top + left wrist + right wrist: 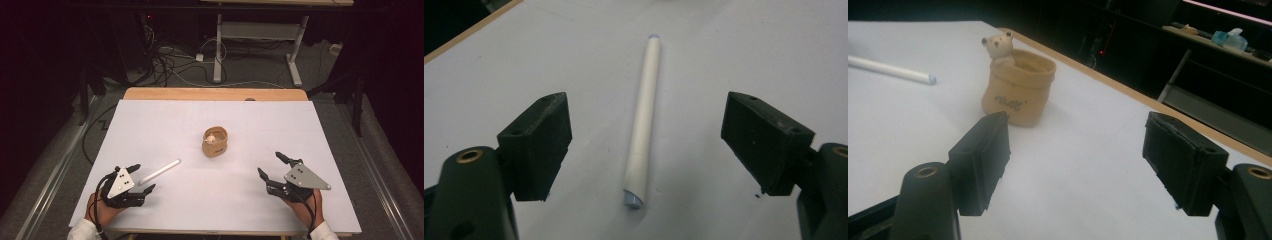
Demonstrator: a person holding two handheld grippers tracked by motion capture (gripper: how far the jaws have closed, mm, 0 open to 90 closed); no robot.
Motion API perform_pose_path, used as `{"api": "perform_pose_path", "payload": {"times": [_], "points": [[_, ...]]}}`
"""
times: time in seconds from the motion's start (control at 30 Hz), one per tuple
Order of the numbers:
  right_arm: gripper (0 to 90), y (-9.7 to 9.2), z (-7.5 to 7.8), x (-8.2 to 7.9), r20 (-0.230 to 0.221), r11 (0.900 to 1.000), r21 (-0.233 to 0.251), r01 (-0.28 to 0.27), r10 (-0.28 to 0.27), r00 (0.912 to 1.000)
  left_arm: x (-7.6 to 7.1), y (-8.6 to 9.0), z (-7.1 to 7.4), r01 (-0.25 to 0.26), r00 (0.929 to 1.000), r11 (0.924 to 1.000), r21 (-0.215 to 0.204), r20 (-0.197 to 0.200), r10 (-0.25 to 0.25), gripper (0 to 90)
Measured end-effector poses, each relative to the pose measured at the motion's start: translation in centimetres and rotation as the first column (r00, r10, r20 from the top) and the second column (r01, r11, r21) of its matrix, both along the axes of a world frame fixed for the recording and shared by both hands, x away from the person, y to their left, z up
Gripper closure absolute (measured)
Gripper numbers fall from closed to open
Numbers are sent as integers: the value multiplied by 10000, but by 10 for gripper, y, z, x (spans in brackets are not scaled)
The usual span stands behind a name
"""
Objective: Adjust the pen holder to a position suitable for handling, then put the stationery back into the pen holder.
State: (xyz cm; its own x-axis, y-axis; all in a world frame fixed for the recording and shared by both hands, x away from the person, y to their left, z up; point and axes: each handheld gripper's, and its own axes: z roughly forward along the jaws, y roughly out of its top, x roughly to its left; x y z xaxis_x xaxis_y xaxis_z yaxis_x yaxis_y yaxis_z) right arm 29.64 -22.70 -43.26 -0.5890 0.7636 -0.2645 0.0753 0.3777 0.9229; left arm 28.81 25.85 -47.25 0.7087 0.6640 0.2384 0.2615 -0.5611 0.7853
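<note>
1. Here, in the high view, the table [150, 115] is covered by a white sheet, and a white pen [160, 171] lies flat on it at an angle, near the front left.
2. The left gripper [141, 177] rests low at the front left of the sheet, jaws apart, with the near end of the pen lying between its tips and touching neither.
3. A tan cup [215, 142] stands upright near the middle of the sheet, a small bear figure [211, 138] inside it, well apart from the pen.
4. The right gripper [270, 165] sits at the front right, jaws spread wide and holding nothing, pointing toward the cup but clear of it.
5. In the left gripper view, the pen [642, 120] runs straight away from the camera down the middle of the gap; both black jaws stand wide of it, with bare sheet on either side.
6. In the right gripper view, the jaws are far apart over bare sheet. The cup [1018, 90] stands beyond the left jaw, the bear figure [999, 46] peeking over its rim, and the tip of the pen [893, 69] shows at the far left.
</note>
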Motion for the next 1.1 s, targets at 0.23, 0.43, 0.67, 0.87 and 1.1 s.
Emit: {"api": "perform_pose_path", "payload": {"times": [0.23, 0.43, 0.67, 0.87, 1.1], "points": [[264, -13, -15, -16, -214, 9997, 222, 32, -28, 9998, 0, -1, 0, 54, 10000, 10000, 31, -24, -54, 193], [262, -22, -22, -29, -150, 9998, 179, 129, -126, 9998, 1, -4, 0, 130, 9999, 9999, 68, -76, -130, 193], [263, -22, -28, -33, -288, 10000, 28, 59, -58, 9996, 12, -11, 6, 297, 9987, 9994, 173, -430, -290, 217], [273, -18, -29, -32, -406, 9999, -118, -95, 90, 9991, 26, -23, 11, 513, 9924, 9977, 442, -1142, -459, 216], [270, -15, -30, -28, -623, 9996, -114, -271, 264, 9977, 45, -32, 18, 603, 9801, 9936, 959, -1944, -407, 217]]}}
